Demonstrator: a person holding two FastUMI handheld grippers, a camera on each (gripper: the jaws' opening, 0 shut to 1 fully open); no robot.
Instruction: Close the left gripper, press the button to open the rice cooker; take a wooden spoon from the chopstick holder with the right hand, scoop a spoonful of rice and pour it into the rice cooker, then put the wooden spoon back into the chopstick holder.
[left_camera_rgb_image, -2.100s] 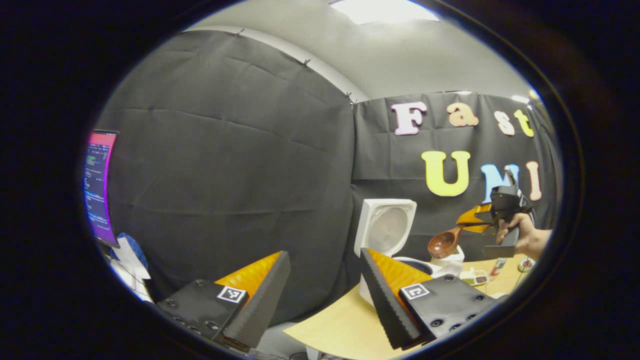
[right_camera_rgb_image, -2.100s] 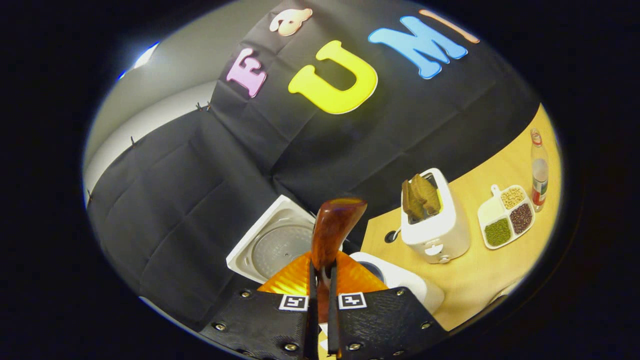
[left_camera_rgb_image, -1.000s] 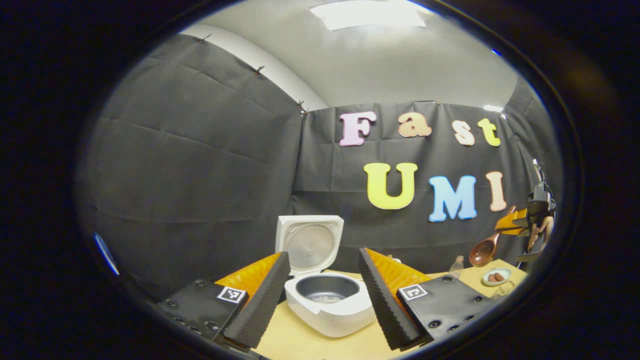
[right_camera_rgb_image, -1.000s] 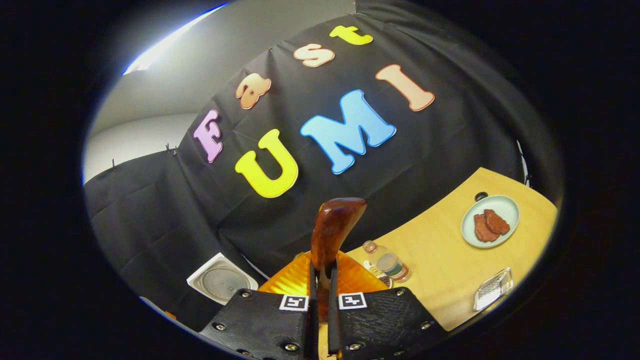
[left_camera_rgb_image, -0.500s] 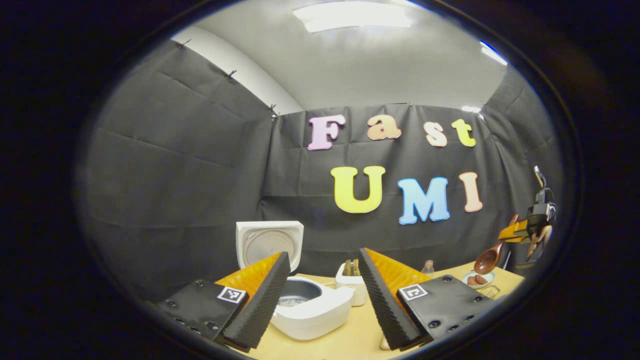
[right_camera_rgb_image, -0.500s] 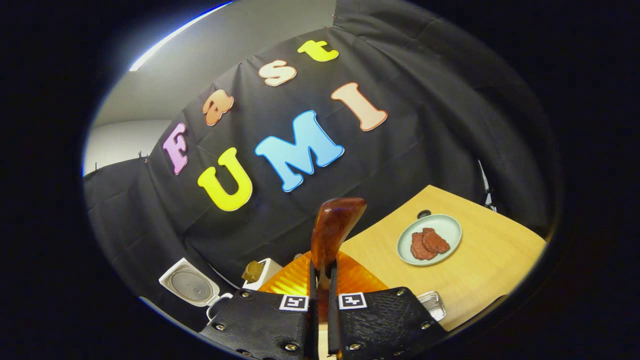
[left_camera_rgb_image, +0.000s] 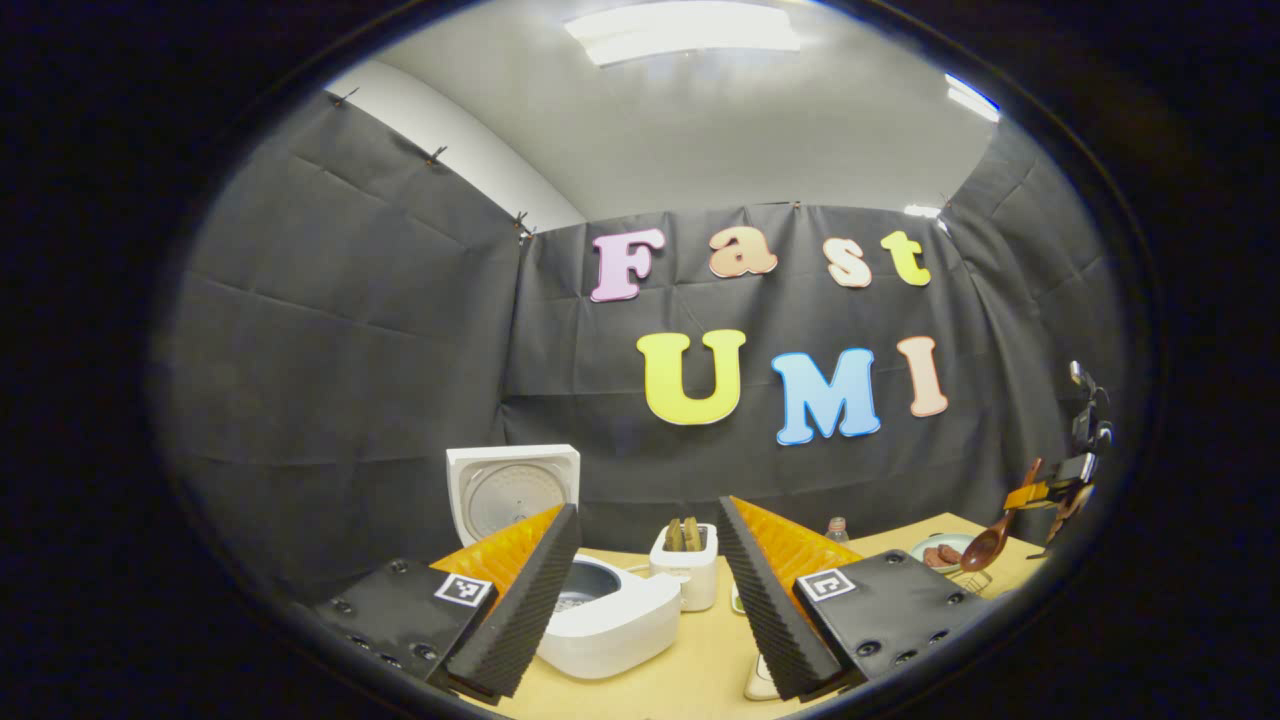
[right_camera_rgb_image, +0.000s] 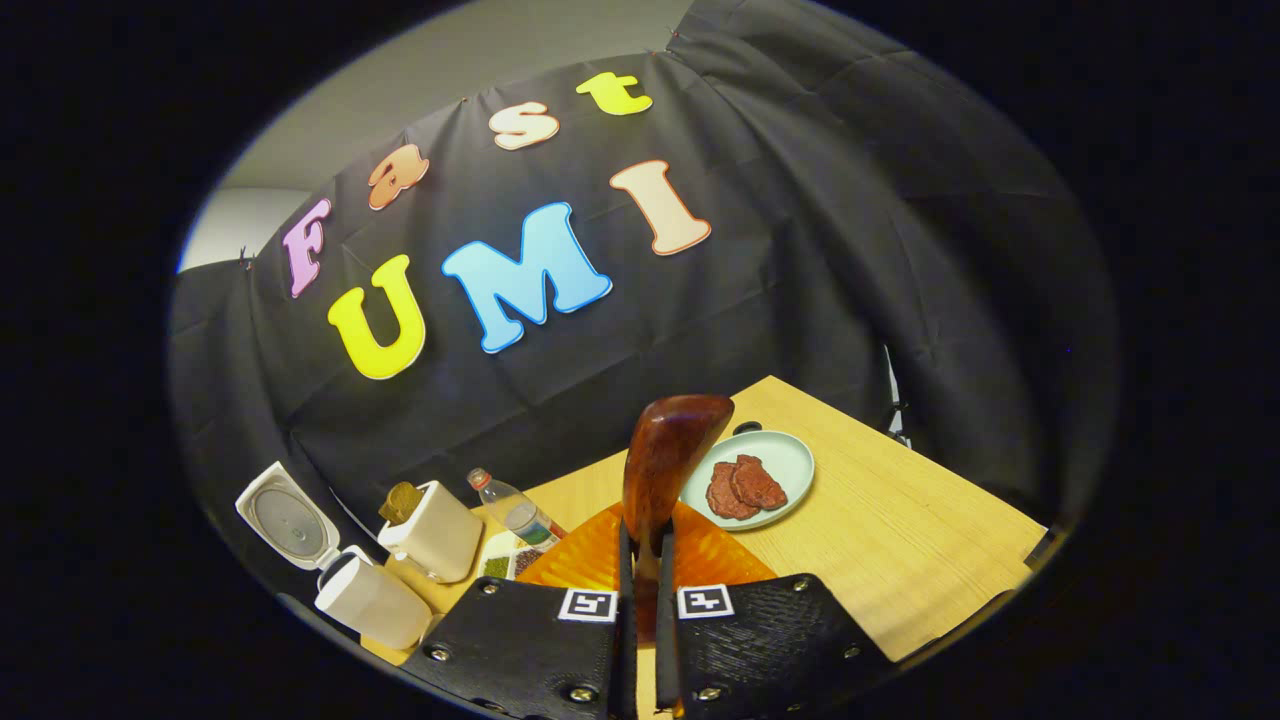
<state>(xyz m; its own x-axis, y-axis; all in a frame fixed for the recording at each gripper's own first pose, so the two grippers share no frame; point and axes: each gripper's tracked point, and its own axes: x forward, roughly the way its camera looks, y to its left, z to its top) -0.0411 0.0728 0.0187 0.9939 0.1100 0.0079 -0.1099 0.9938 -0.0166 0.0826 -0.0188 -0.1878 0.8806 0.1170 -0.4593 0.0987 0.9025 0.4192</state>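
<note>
My right gripper (right_camera_rgb_image: 640, 545) is shut on the handle of the brown wooden spoon (right_camera_rgb_image: 665, 455), whose bowl stands up in front of the camera. In the left gripper view that gripper (left_camera_rgb_image: 1045, 492) hangs at the far right over the table end, with the spoon (left_camera_rgb_image: 985, 545) slanting down beside the plate. The white rice cooker (left_camera_rgb_image: 610, 620) sits with its lid (left_camera_rgb_image: 512, 490) raised, just behind my left gripper (left_camera_rgb_image: 648, 510), which is open with nothing between its fingers. In the right gripper view the cooker (right_camera_rgb_image: 370, 600) is far off at the lower left.
On the wooden table (right_camera_rgb_image: 900, 540) a pale plate (right_camera_rgb_image: 790, 455) holds slices of meat. A white toaster (right_camera_rgb_image: 435, 540) with bread, a bottle (right_camera_rgb_image: 515, 512) and a divided dish of grains (right_camera_rgb_image: 505, 565) stand between the cooker and the plate.
My right gripper has carried the spoon away from the cooker to the right end of the table and lower, near the plate. The left gripper has turned, so the cooker has slid left.
</note>
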